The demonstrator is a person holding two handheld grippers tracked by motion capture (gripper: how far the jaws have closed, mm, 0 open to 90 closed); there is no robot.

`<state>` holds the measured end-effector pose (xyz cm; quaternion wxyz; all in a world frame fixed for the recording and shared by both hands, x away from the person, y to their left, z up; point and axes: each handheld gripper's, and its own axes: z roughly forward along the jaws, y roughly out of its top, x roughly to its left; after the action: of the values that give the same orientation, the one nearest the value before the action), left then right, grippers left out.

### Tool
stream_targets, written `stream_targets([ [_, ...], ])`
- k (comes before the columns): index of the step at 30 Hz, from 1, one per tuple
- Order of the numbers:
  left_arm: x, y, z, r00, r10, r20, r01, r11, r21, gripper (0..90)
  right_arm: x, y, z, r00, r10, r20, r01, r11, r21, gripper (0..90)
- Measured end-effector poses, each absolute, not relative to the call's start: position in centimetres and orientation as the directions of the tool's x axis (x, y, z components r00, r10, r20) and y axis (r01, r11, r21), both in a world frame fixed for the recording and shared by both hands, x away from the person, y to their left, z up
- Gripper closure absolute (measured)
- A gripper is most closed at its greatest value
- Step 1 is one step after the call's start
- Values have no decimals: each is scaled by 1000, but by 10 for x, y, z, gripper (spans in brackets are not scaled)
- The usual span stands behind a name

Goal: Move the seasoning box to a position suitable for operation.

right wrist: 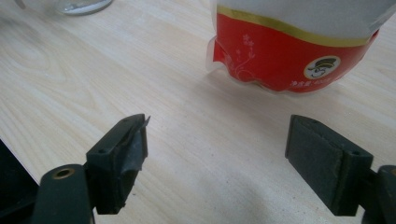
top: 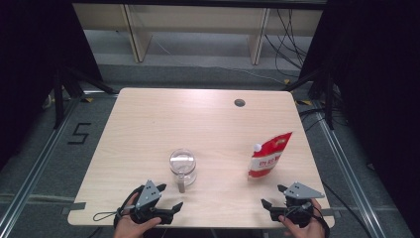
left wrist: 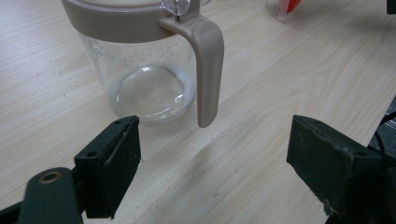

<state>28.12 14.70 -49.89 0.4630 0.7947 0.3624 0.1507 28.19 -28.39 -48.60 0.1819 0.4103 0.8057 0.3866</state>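
Observation:
A clear glass jug [top: 183, 166] with a beige rim and handle stands near the middle front of the wooden table [top: 148, 124]. In the left gripper view the jug [left wrist: 144, 70] is close ahead, its handle [left wrist: 208, 70] hanging toward my jaws. My left gripper [top: 170, 198] rests at the front edge just in front of the jug, open and empty [left wrist: 215, 163]. A red and white spouted pouch [top: 267, 156] stands upright at the right. My right gripper [top: 275, 197] sits in front of it, open with nothing between its jaws [right wrist: 217, 161]; the pouch [right wrist: 289, 60] fills the upper right there.
A dark round cable hole [top: 239, 102] sits near the table's far edge. Black stands and cables flank the table on both sides, and a light wooden bench frame [top: 198, 29] stands beyond it on the grey floor.

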Motion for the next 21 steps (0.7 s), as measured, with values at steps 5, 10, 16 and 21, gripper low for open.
stream_targets([
  [5,282,147,-499,694,715,-85,429,-315,846,172,282,-285,-487,-594,804,14,515,366,775,197],
  [10,281,148,-497,687,723,-81,432,-316,845,172,282,-284,-488,-568,821,47,536,327,778,169],
  [16,283,148,-497,683,723,-104,440,-294,849,169,282,-285,-487,-577,817,12,518,355,778,210],
  [21,284,146,-495,661,744,-99,445,-283,850,212,282,-285,-486,-570,822,10,523,353,776,213],
])
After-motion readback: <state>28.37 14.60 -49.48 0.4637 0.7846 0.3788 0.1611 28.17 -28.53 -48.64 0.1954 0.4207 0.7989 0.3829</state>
